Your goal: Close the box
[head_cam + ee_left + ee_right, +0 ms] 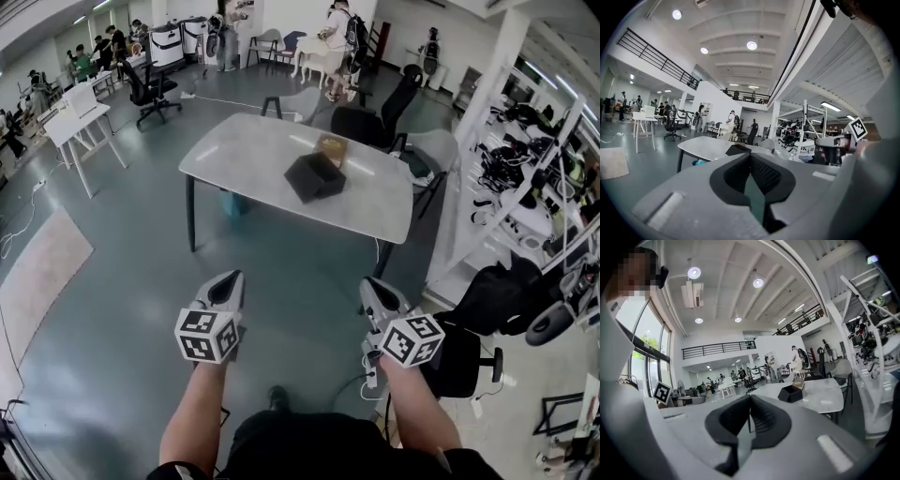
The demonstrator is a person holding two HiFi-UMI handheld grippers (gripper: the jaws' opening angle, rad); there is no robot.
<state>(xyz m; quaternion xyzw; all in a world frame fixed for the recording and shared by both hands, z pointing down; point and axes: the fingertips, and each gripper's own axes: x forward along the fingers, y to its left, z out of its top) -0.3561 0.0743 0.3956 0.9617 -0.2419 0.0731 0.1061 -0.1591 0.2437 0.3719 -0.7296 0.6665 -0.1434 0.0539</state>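
Two claws, left claw (229, 281) and right claw (377, 292), each closed pad to pad with nothing between, as both gripper views show. Head view only: both hang over bare grey floor (122, 356), well short of the counter (234, 150). Black box (314, 176) sits open-topped near the counter's middle, toward its far edge, with a tan object (330, 147) touching or just behind it; cannot tell which. Right gripper view shows the box ahead, right of the claw tips. Left gripper view catches only a dark sliver. Near counter edge has open floor. Chairs (361, 122) crowd the far and right edges.
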